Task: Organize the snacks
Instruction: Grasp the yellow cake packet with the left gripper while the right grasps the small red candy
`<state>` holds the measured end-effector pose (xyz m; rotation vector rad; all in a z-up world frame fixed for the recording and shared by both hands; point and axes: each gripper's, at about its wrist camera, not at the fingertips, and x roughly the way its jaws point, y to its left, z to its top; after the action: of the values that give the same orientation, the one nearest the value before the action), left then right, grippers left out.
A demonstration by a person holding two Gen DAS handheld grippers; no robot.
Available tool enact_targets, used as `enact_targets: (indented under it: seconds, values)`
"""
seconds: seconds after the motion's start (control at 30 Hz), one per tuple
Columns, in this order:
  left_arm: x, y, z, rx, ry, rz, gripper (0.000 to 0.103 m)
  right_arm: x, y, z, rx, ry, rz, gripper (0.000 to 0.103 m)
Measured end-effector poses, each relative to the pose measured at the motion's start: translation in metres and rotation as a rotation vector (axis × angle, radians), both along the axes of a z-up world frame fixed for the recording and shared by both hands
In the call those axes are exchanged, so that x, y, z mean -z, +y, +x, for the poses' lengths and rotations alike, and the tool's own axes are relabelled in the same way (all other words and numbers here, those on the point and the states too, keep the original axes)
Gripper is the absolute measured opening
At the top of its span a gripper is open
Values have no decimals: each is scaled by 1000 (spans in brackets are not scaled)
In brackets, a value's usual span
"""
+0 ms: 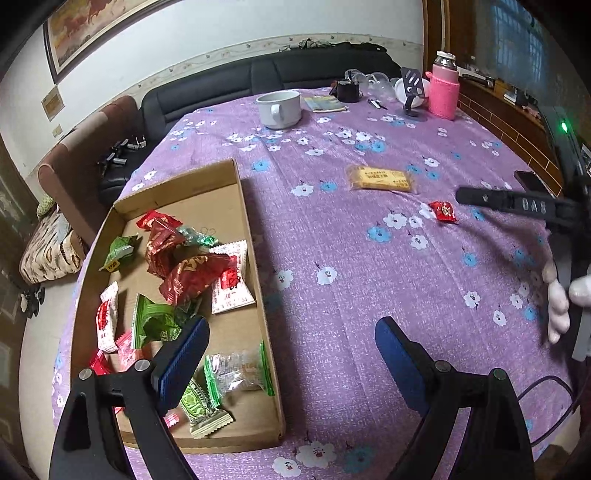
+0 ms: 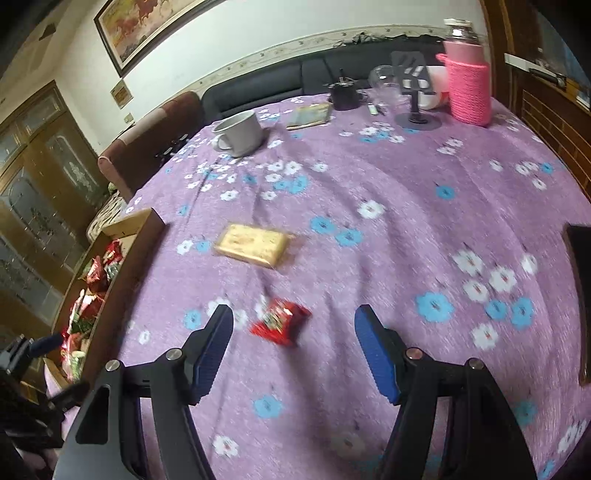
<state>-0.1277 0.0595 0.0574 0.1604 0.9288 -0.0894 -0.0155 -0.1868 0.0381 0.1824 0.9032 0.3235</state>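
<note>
Snacks in bright wrappers (image 1: pixel 192 273) fill the shallow brown cardboard tray (image 1: pixel 255 206); right of that tray lie a small red-wrapped candy (image 2: pixel 280 321) and a yellow biscuit packet (image 2: pixel 253 245). Left gripper (image 1: pixel 291 354) gapes empty beside the tray; right gripper (image 2: pixel 293 345) stands parted, empty, over the candy.

a white wall (image 2: pixel 207 55) with a patterned border strip runs behind the table (image 1: pixel 369 266), which wears a purple floral cloth. a framed painting (image 2: pixel 147 26) hangs at 11 o'clock in the right wrist view. a black sofa (image 1: pixel 229 88) lines the wall at 12 o'clock, a brown armchair (image 1: pixel 85 158) beside it at 9 o'clock. a wooden cabinet (image 2: pixel 33 177) with glass doors stands at 9 o'clock. a window (image 1: pixel 517 48) shows bluish at 1 o'clock in the left wrist view.
</note>
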Motion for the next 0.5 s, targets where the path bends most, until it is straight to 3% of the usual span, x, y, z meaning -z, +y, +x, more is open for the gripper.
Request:
enact_targets:
  seconds: [0.23, 0.4, 0.5]
  values:
    - [-1, 8, 1, 1, 9, -66, 94, -2, 30, 72, -61, 60, 94, 67]
    - [-3, 18, -1, 0, 7, -104, 93, 14, 62, 116, -88, 133, 60, 68]
    - [-6, 25, -2, -8, 3, -121, 94, 22, 73, 117, -118, 197, 61, 68]
